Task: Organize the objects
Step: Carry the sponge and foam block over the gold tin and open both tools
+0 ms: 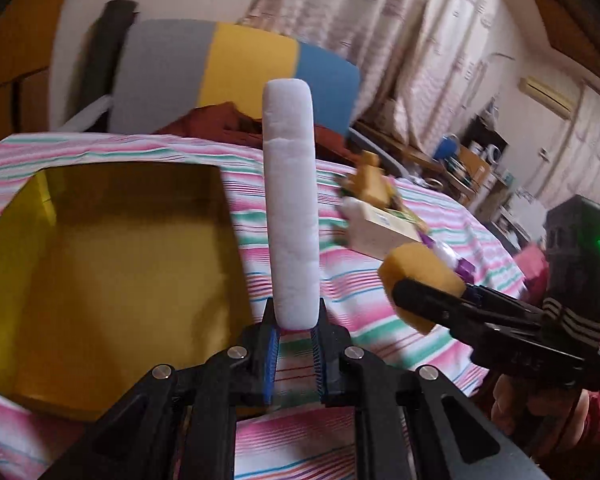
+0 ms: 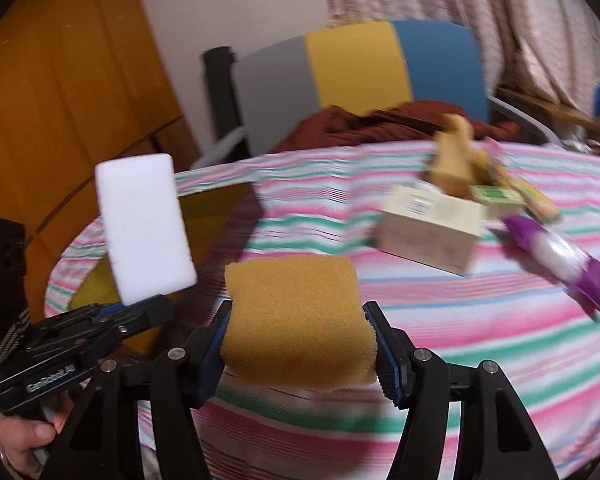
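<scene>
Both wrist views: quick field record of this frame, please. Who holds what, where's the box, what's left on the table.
left gripper: shut on white sponge, held upright
right gripper: shut on yellow sponge
yellow box: open, on striped tablecloth, below left gripper
remaining pile: cream carton, purple-ended packet, more items behind, blurred
background: grey-yellow-blue chair

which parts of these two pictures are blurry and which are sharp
Left wrist view: the white sponge in the left gripper is sharp; the far item pile is smeared. Right wrist view: the yellow sponge in the right gripper is crisp; the cream box and striped tablecloth streak with motion blur.
</scene>
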`<state>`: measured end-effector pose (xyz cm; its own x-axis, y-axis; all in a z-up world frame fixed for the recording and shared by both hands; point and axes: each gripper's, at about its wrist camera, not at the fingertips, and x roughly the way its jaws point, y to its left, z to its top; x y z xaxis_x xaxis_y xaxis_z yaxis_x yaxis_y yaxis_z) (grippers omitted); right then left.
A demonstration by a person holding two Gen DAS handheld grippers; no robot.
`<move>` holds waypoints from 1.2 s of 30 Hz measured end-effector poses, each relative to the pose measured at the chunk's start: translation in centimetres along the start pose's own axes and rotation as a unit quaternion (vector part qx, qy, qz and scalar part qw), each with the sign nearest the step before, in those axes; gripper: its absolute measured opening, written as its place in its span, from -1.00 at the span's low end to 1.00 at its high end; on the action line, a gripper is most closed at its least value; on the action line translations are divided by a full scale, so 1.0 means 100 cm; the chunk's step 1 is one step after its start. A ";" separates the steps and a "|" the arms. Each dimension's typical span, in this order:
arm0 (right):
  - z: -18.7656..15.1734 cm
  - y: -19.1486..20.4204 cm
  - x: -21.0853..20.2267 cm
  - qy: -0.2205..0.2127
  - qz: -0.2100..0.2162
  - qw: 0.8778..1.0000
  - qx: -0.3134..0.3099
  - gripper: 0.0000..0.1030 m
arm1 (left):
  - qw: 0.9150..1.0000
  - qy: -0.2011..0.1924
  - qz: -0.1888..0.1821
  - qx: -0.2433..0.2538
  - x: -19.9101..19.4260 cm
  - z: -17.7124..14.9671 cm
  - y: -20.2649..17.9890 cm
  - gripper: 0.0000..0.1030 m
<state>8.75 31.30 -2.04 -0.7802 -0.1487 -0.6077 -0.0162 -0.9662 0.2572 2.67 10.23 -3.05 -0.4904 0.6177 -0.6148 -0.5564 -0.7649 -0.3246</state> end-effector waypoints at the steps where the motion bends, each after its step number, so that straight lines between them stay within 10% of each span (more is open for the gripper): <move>1: 0.001 0.009 0.002 0.000 0.008 1.000 -0.005 0.24 | 1.000 -0.001 0.006 -0.009 -0.005 0.000 0.009 -0.73; 15: 0.006 0.126 0.068 0.052 0.100 0.992 -0.054 0.49 | 0.987 0.024 0.116 -0.107 -0.026 -0.007 0.111 -0.73; 18: 0.004 0.134 0.071 0.051 0.106 0.992 -0.045 0.87 | 0.984 0.024 0.124 -0.128 -0.030 -0.008 0.126 -0.73; 25: 0.001 0.131 0.058 0.029 0.104 0.993 -0.039 0.89 | 0.983 0.029 0.132 -0.127 -0.029 -0.005 0.128 -0.70; 29: -0.001 0.120 0.054 0.030 0.105 0.994 -0.015 0.90 | 0.978 0.035 0.147 -0.143 -0.031 -0.009 0.132 -0.23; 36: -0.001 0.112 0.049 0.026 0.100 0.995 -0.002 0.90 | 0.970 0.003 0.173 -0.172 -0.045 -0.011 0.134 -0.14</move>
<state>4.84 19.72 -2.25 -0.7342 -0.3489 -0.5825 0.1388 -0.9169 0.3742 -1.82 -3.03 -5.42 -0.6036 0.3126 -0.7335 -0.1011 -0.9425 -0.3185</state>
